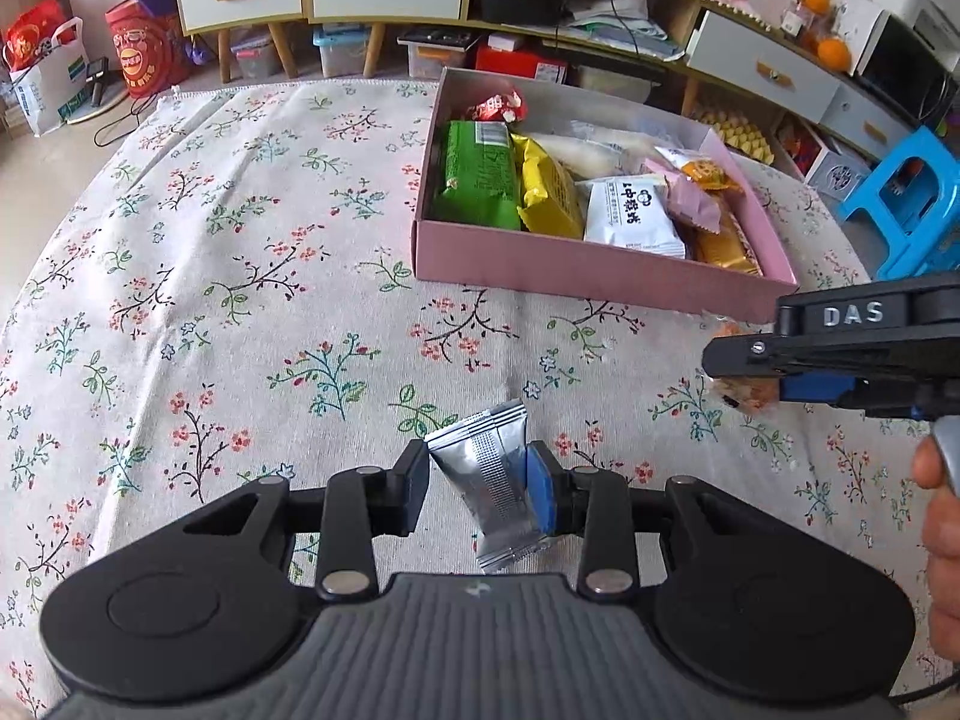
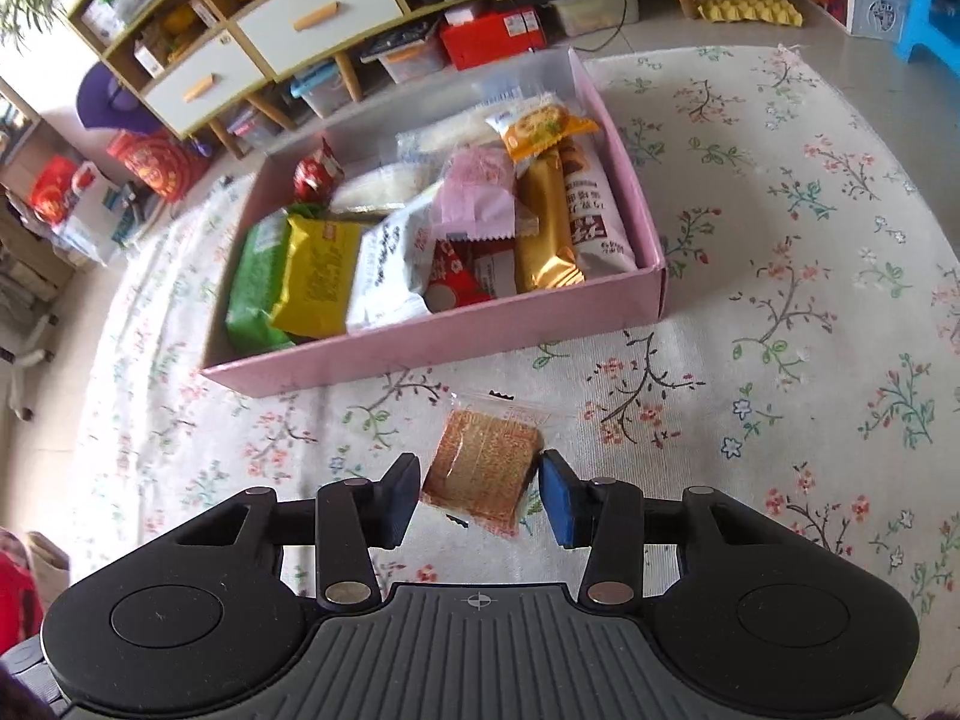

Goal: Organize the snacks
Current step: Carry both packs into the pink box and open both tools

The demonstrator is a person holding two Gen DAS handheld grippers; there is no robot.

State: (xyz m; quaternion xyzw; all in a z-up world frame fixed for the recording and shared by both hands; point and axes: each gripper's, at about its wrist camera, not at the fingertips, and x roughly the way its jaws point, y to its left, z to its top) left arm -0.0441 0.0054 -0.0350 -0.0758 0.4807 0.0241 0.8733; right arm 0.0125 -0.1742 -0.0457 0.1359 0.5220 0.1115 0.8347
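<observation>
Left gripper (image 1: pixel 480 489) closed across the width of a silver foil snack sachet (image 1: pixel 501 489), whose long axis runs fore-and-aft between the jaws, its crimped far end tilted up and away from the camera; the sachet appears lifted clear of the floral tablecloth (image 1: pixel 240 300). Right gripper (image 2: pixel 480 495), jaws parted about the width of a clear-wrapped orange-brown wafer square (image 2: pixel 483 465), brackets that packet from either side: the black finger (image 2: pixel 402 498) sits at its left edge and the blue pad (image 2: pixel 561 501) at its right edge, but whether they already press on it cannot be told, and the packet seems to lie flat on the cloth. The destination, a shallow pink cardboard box (image 2: pixel 420 348), lies directly ahead of both grippers, its near wall just beyond the wafer; from the left wrist view it stands forward and to the right, so the right gripper is the nearer. The box is already crowded: a green packet (image 2: pixel 255 288), a yellow packet (image 2: pixel 315 282), a white pouch (image 2: pixel 387 267), a pink wrapper (image 2: pixel 480 192) and a gold bar (image 2: pixel 546 228) fill the front row, leaving bare floor mainly toward the far wall. Judged obstacle: the near wall must be cleared, and the right gripper body (image 1: pixel 852 348) crosses the left arm's path to the box.
</observation>
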